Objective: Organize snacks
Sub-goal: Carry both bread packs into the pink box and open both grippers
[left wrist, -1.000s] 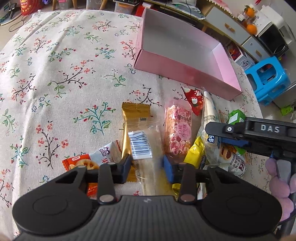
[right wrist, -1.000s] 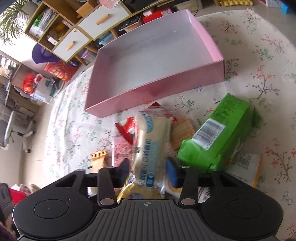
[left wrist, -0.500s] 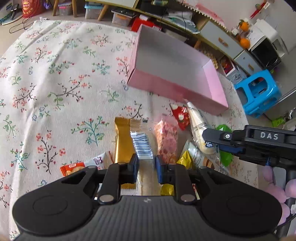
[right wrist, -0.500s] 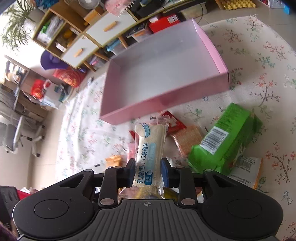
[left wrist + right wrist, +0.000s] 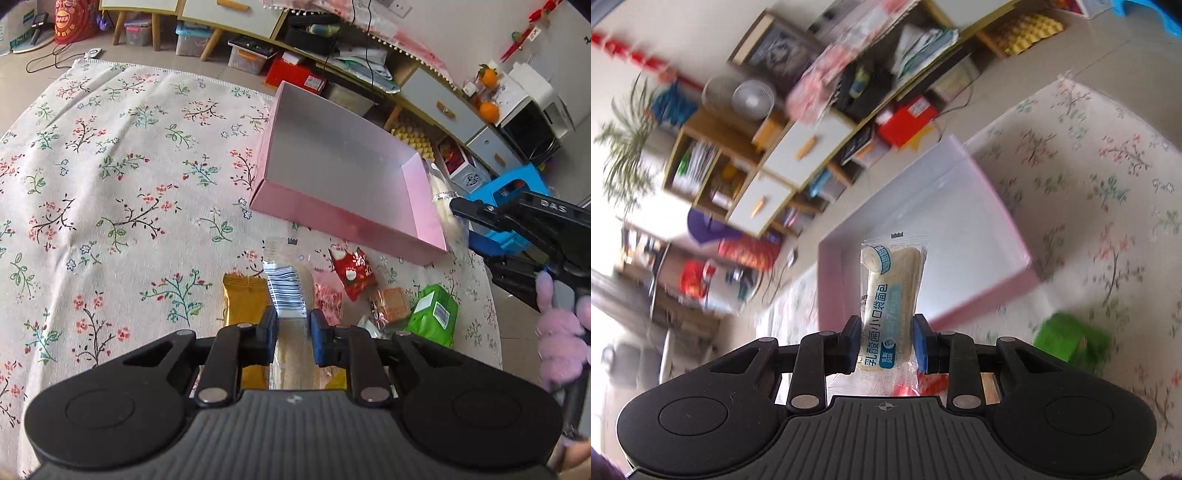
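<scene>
- Right wrist view: motion blur throughout; green packet (image 5: 1071, 341) shows no legible print, floral cloth (image 5: 1108, 192) smeared.
- Bread packet (image 5: 890, 306): lower end hidden behind right gripper (image 5: 886, 347) body.
- Left wrist view: clear barcode packet (image 5: 290, 295), lower part hidden behind left gripper (image 5: 293, 330).
- Gold packet (image 5: 242, 295): near end covered likewise.
- Right gripper cut off at frame edge.

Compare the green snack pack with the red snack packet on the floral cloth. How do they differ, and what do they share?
The green snack pack is a bulky, boxy block; the red snack packet is flatter and crinkled. The green snack pack is larger. The red snack packet lies closer to the pink box. Both rest on the floral cloth, outside the box, and neither is gripped.
</scene>
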Motion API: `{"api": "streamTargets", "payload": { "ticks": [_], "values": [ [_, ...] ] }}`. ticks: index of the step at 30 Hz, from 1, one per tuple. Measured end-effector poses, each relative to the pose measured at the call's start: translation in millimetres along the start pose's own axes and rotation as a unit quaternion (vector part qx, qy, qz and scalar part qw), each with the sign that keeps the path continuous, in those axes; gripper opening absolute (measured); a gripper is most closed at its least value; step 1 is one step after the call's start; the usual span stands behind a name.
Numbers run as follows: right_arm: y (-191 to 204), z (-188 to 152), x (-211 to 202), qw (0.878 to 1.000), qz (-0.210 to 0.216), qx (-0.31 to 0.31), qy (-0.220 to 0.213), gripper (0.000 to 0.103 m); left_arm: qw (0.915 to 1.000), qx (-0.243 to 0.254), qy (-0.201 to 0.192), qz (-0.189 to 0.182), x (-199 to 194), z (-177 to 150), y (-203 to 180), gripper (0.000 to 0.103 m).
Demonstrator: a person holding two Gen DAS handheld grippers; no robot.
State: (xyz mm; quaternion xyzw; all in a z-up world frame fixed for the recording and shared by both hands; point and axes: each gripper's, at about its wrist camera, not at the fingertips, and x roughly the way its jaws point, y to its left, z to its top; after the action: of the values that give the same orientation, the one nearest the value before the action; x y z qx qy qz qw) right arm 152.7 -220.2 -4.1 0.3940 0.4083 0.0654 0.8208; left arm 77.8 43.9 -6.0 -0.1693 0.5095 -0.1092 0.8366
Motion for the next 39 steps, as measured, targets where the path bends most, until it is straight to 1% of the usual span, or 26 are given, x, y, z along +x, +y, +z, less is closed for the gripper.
{"api": "streamTargets", "payload": {
  "ticks": [4,12,18,22,23,25,28,30,32,34,39],
  "values": [
    [-11,9,12,1.000,-0.013,0.012,-0.021,0.029,1.0000,-0.002,-0.002,0.003,1,1,1,0.017],
    [-26,20,27,0.998,-0.027,-0.003,-0.049,0.029,1.0000,-0.001,-0.004,0.007,1,1,1,0.017],
    [-30,19,37,0.997,-0.043,-0.027,-0.051,0.029,0.9999,0.003,-0.007,0.010,3,2,-3,0.017],
    [-32,19,39,0.998,-0.042,-0.030,-0.047,0.033,0.9999,0.009,-0.010,0.009,3,4,-9,0.016],
    [-32,19,38,0.998,-0.042,-0.029,-0.043,0.035,0.9998,0.012,-0.010,0.010,3,4,-10,0.016],
    [-32,19,36,0.998,-0.041,-0.033,-0.043,0.045,0.9997,0.017,-0.013,0.012,3,7,-14,0.016],
    [-31,19,33,0.998,-0.044,-0.036,-0.038,0.052,0.9996,0.019,-0.020,0.011,3,14,-20,0.016],
    [-32,18,30,0.998,-0.040,-0.036,-0.036,0.054,0.9994,0.021,-0.024,0.009,1,21,-25,0.016],
    [-32,18,27,0.998,-0.036,-0.037,-0.035,0.059,0.9993,0.024,-0.030,0.007,1,28,-29,0.016],
    [-31,18,23,0.998,-0.034,-0.041,-0.034,0.068,0.9989,0.029,-0.036,0.004,1,38,-35,0.016],
    [-29,16,18,0.997,-0.041,-0.062,-0.024,0.071,0.9971,0.050,-0.055,0.017,12,63,-49,0.016]
  ]
}}
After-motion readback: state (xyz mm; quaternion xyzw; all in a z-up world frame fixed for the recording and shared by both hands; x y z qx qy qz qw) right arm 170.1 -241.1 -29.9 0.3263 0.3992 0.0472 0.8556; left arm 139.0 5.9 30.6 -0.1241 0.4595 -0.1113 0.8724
